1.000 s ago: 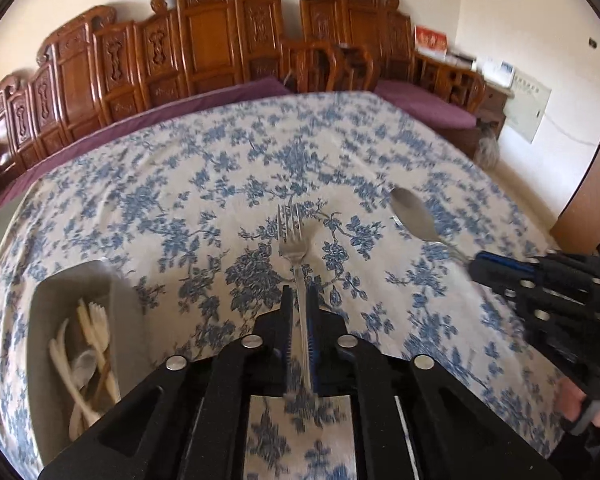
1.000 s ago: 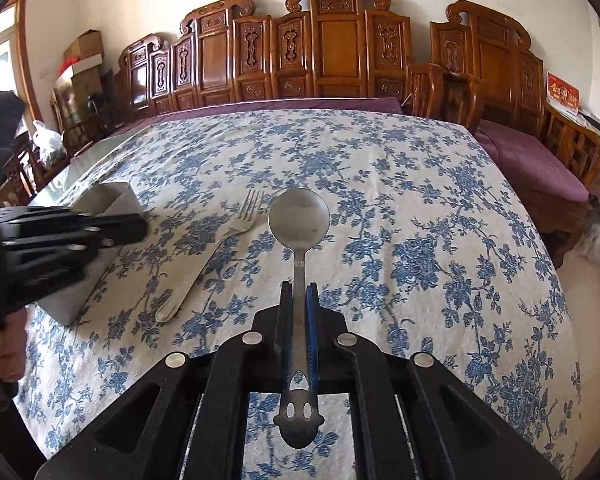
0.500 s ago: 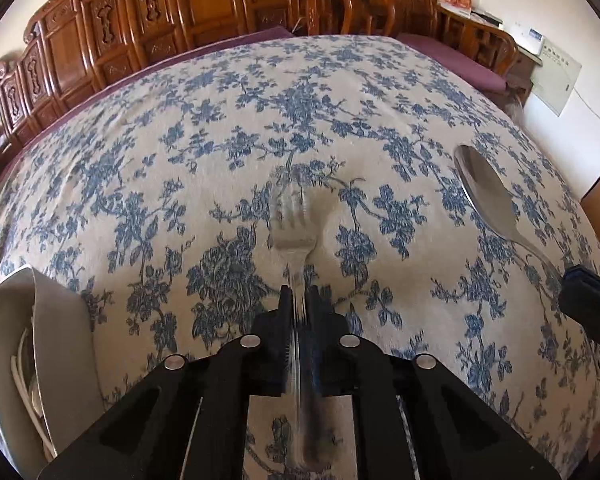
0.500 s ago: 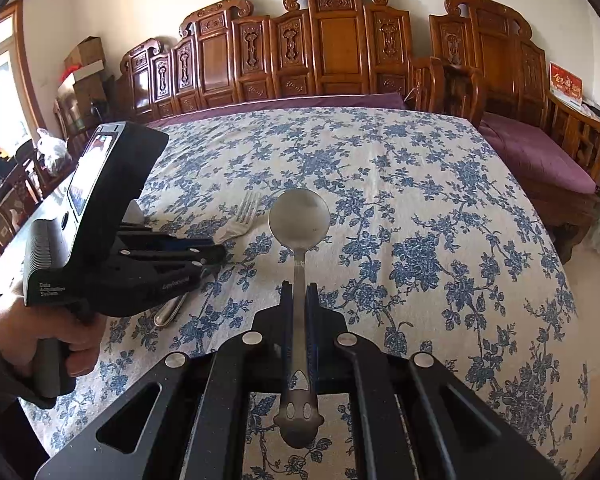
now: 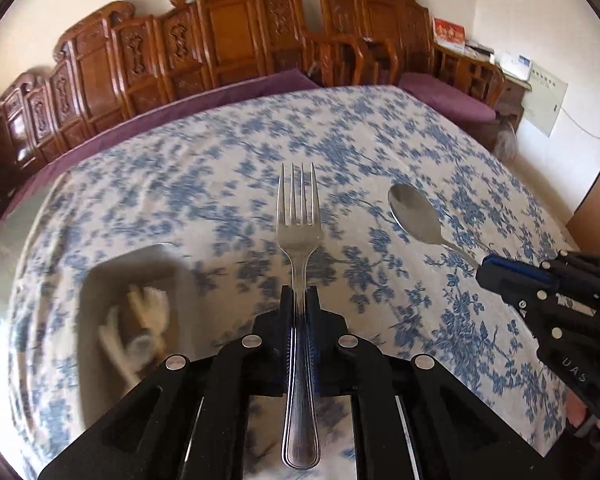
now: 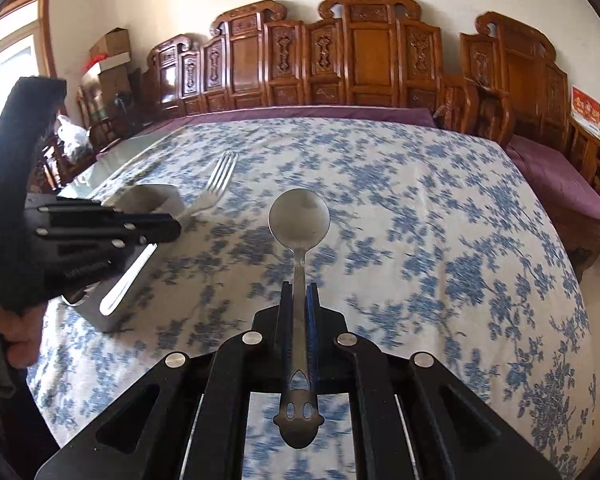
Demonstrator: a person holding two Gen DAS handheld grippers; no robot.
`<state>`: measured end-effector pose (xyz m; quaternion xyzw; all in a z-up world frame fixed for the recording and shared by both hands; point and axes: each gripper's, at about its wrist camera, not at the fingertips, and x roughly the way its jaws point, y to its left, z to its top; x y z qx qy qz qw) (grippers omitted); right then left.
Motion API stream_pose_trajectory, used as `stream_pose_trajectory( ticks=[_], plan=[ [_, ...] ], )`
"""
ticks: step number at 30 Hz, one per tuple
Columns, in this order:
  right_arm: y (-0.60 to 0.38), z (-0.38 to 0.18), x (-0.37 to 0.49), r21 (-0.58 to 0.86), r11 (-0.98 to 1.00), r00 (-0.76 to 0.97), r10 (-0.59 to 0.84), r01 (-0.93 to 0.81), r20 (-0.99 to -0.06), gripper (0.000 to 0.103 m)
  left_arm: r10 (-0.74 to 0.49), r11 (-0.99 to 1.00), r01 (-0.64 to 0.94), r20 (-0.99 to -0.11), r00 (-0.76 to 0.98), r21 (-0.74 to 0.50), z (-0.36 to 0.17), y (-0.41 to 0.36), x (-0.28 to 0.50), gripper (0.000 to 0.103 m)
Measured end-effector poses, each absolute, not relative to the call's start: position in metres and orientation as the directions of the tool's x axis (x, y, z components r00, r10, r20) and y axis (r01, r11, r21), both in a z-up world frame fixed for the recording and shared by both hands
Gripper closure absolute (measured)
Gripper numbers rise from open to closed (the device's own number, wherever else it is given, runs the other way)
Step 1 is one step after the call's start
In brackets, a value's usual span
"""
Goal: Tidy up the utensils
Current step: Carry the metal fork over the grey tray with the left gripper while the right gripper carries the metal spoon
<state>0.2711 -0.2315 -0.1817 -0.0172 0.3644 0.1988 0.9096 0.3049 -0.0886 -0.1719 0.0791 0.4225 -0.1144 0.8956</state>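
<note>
Over the flowered tablecloth (image 5: 380, 140) you are holding a utensil in each gripper, both lifted clear of the cloth. Your left gripper (image 5: 300, 296) is clamping a metal fork (image 5: 299, 232) by the middle of its handle: the jaws are standing narrow with the handle pinched between them, the tines are pointing straight ahead beyond the tips, and the handle's end is running back toward the camera. Your right gripper (image 6: 299, 292) is gripping a metal spoon (image 6: 299, 220) the same way, jaws nearly together on the stem, the round bowl sticking out in front and the cut-out tail of the handle hanging behind the pads.

The left view is giving you the open top of the grey box (image 5: 100, 280) at the lower left, with pale plastic cutlery (image 5: 148, 304) lying inside it, though blurred. The right view is showing only that box's outer wall (image 6: 112, 312), partly hidden behind your left gripper (image 6: 176, 224), and you cannot see into it there. The right view is also showing your left hand (image 6: 16, 328) wrapped around the handle, a window and cardboard boxes (image 6: 112, 44) at the far left. The left view is showing your right gripper (image 5: 486, 270) from the side, the spoon (image 5: 414, 212) slanting out of it toward the fork, the two well apart. Carved wooden chairs (image 6: 360, 60) are lining the far edge of the table.
</note>
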Motion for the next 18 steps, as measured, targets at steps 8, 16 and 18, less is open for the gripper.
stream_pose_trajectory(
  ticks=[8, 16, 18],
  plan=[
    [-0.186, -0.164, 0.255, 0.096, 0.895, 0.661, 0.391, -0.436, -0.64, 0.095, -0.092, 0.977, 0.206, -0.766, 0.636, 0.053, -0.162, -0.03, 0.295, 0.097],
    [-0.152, -0.159, 0.241, 0.104, 0.876, 0.644, 0.423, -0.471, -0.637, 0.095, -0.064, 0.992, 0.122, -0.816, 0.575, 0.008, -0.199, 0.022, 0.305, 0.097],
    [-0.147, -0.16, 0.239, 0.103, 0.875, 0.64, 0.422, -0.473, -0.642, 0.095, -0.064, 0.993, 0.114, -0.823, 0.564, 0.001, -0.204, 0.028, 0.307, 0.097]
  ],
)
